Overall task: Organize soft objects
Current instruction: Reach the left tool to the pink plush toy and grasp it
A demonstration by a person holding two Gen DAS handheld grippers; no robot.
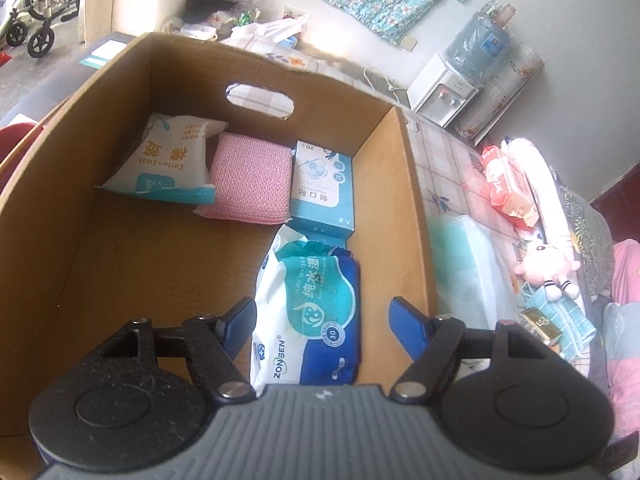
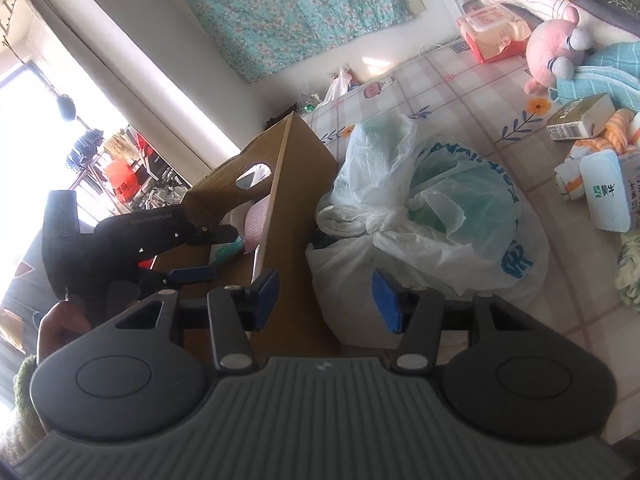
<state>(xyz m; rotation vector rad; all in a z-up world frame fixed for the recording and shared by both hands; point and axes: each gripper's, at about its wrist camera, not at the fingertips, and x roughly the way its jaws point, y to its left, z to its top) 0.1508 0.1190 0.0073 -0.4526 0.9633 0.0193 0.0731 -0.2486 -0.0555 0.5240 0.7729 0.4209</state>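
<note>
A cardboard box [image 1: 412, 184] holds a cotton swab pack [image 1: 168, 160], a pink cloth [image 1: 248, 180], a blue mask box [image 1: 324, 188] and a blue-and-white wet wipes pack [image 1: 308, 312]. My left gripper [image 1: 324, 320] is open above the box, its jaws on either side of the wipes pack and apart from it. My right gripper [image 2: 326, 296] is open and empty beside the box [image 2: 296, 184], facing a knotted plastic bag [image 2: 432, 216]. The left gripper also shows in the right wrist view [image 2: 192, 274].
On the checked tablecloth [image 2: 460, 92] lie a pink plush toy [image 2: 556, 52], a red tissue pack [image 2: 492, 32], a teal towel [image 2: 608, 76], small cartons [image 2: 584, 116] and a white bottle [image 2: 606, 190]. A water dispenser [image 1: 444, 92] stands by the wall.
</note>
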